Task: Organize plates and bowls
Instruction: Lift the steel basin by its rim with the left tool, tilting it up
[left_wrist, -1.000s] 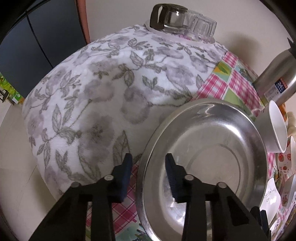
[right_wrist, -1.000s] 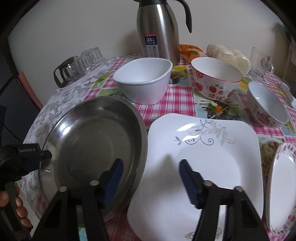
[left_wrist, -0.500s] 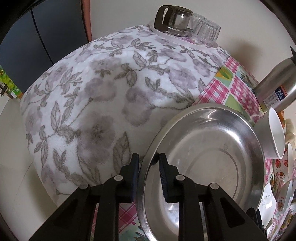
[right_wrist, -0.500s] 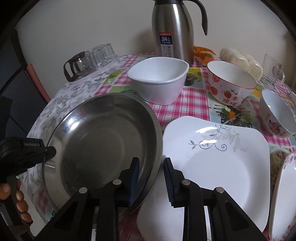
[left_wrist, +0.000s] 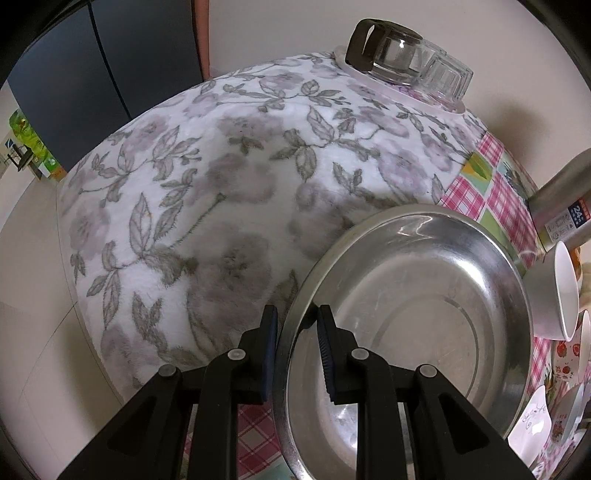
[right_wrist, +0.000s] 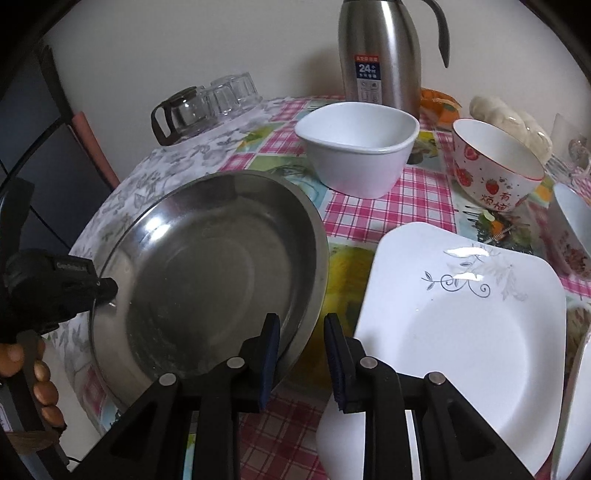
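Observation:
A wide steel plate is held tilted, lifted off the table between both grippers. My left gripper is shut on its left rim, one finger each side. My right gripper is shut on its right rim. The left gripper also shows in the right wrist view at the plate's left edge. A white square plate lies to the right. Behind stand a white square bowl, a strawberry bowl and a smaller patterned bowl.
A steel thermos stands at the back. An upturned glass jug and glasses sit on a tray at the back left, on a floral cloth. Another plate's edge shows at far right.
Both grippers have closed on the steel plate's rims, left and right. The plate has lifted and moved left, away from the white square plate.

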